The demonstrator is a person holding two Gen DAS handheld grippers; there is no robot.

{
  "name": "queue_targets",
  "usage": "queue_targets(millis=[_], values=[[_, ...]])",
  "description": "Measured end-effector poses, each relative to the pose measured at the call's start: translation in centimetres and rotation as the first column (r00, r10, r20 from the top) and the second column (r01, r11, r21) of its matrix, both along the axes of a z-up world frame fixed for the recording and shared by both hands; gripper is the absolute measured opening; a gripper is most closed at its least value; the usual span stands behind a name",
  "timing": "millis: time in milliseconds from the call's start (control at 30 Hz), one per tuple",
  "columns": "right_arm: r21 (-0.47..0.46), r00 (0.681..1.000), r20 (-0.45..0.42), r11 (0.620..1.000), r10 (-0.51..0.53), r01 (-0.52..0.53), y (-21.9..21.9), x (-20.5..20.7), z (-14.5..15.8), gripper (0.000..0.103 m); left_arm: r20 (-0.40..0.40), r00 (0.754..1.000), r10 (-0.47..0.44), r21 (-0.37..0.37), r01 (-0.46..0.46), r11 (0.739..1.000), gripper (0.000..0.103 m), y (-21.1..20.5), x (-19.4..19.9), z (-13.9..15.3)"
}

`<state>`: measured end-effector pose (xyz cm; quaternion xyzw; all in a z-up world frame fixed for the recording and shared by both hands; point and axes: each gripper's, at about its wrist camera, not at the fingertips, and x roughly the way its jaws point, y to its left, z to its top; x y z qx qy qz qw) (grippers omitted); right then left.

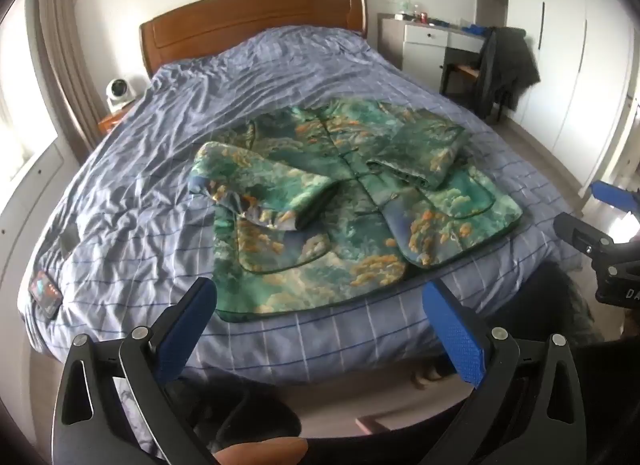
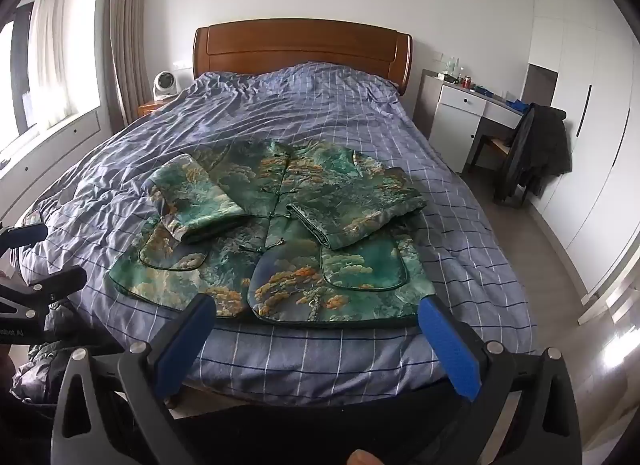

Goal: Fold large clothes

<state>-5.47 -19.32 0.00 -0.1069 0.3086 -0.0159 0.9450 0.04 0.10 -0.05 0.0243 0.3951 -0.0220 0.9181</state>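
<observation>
On bed (image 2: 360, 113), jacket (image 2: 280, 233) collar toward headboard (image 2: 300, 45)

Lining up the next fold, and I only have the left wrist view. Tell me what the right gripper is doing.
Observer: The right gripper is open and holds nothing; its fingers are spread wide in front of the jacket hem.
Operator: Place the hem's right corner for me.
Observer: It lies flat on the duvet, right by the tip of the right-hand blue pad; I cannot tell if they touch.
Operator: Report my left gripper from outside.
Observer: The left gripper sits at the frame's left edge, well clear of the jacket.
</observation>
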Motion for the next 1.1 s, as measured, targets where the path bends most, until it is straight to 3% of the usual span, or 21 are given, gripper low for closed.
queue_targets(millis=[1100], values=[[-0.003,1.000,-0.022,1.000,-0.002,0.002,0.59,0.54,-0.58,0.103,-0.007,1.000,-0.001,0.010,0.001,1.000,0.103,0.11,0.01,0.03]])
